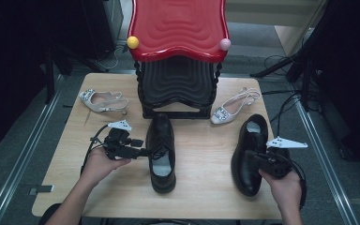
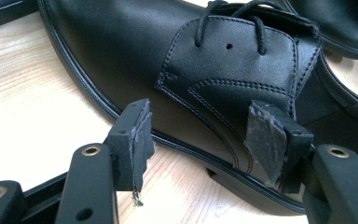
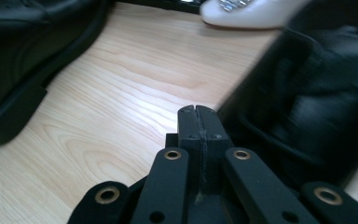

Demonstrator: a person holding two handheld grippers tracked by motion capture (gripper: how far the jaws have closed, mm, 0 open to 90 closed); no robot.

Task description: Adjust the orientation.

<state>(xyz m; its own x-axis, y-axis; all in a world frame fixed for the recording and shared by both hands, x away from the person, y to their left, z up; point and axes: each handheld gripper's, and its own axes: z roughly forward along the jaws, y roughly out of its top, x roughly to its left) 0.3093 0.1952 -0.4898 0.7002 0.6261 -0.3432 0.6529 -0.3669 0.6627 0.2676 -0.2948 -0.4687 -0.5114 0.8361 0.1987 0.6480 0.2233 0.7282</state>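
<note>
Overhead, the left hand-held gripper [image 1: 143,152] reaches sideways to the flank of the left black shoe [image 1: 161,152] on the wooden surface [image 1: 201,159], palm beneath it; the right hand-held gripper [image 1: 258,158] lies against the right black shoe [image 1: 250,152].

Through the left gripper view, the jaws stand apart just before that shoe's [image 2: 205,70] side, empty. Likely a grasp comes next, needing a short advance and a squeeze.

Through the right gripper view, the jaws meet on nothing, the shoe [image 3: 307,93] just beside them.
</note>
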